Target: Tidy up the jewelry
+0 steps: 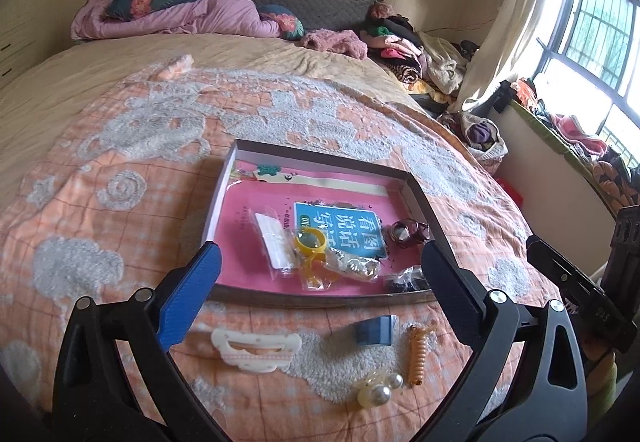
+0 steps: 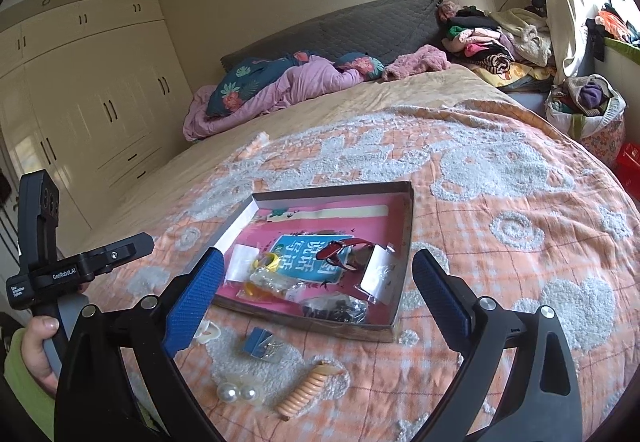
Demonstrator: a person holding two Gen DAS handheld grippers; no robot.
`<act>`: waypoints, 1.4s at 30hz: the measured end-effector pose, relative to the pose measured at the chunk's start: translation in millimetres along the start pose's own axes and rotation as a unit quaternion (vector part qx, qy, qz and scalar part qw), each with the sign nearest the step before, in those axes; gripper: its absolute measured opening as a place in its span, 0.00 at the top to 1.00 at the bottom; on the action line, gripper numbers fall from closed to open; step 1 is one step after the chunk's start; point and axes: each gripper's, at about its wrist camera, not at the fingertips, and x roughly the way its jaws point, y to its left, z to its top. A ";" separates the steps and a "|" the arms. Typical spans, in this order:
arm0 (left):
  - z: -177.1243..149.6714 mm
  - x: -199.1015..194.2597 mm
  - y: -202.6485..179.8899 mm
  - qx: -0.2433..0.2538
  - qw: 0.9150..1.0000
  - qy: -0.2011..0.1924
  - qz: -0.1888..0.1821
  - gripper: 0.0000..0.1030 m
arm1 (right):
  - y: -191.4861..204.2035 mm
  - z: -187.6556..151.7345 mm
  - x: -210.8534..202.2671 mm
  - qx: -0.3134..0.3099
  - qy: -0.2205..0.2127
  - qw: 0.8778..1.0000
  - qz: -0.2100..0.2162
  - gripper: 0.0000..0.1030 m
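Both tongs, left point(image 1: 320, 266) and right point(image 2: 316, 278), spread and empty above the tray point(image 2: 407, 242); sorted pouches inside; pearl clip point(image 2: 236, 392), perhaps earrings, waits before it on the bed point(image 2: 500, 178).

Box point(image 1: 424, 198) on bed point(image 1: 120, 170); bagged trinkets inside; hair clip point(image 1: 256, 352), pearl tie point(image 1: 380, 390), coil tie point(image 1: 418, 356) before box.

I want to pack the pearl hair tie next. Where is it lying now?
The pearl hair tie lies on the bedspread outside the box, near its front edge, just left of the orange spiral hair tie.
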 end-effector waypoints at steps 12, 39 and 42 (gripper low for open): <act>-15.9 -17.8 -3.9 0.019 1.000 0.004 0.005 0.09 | 14.6 -8.7 -12.2 -0.014 0.009 1.000 0.009 0.08; -70.0 -8.3 -21.8 0.060 0.997 0.054 0.010 0.09 | 16.9 -48.1 -5.3 -0.028 0.074 0.997 0.006 0.08; -76.4 -5.1 -22.8 0.063 0.996 0.063 0.008 0.09 | 14.2 -53.1 -2.4 -0.026 0.085 0.996 0.005 0.08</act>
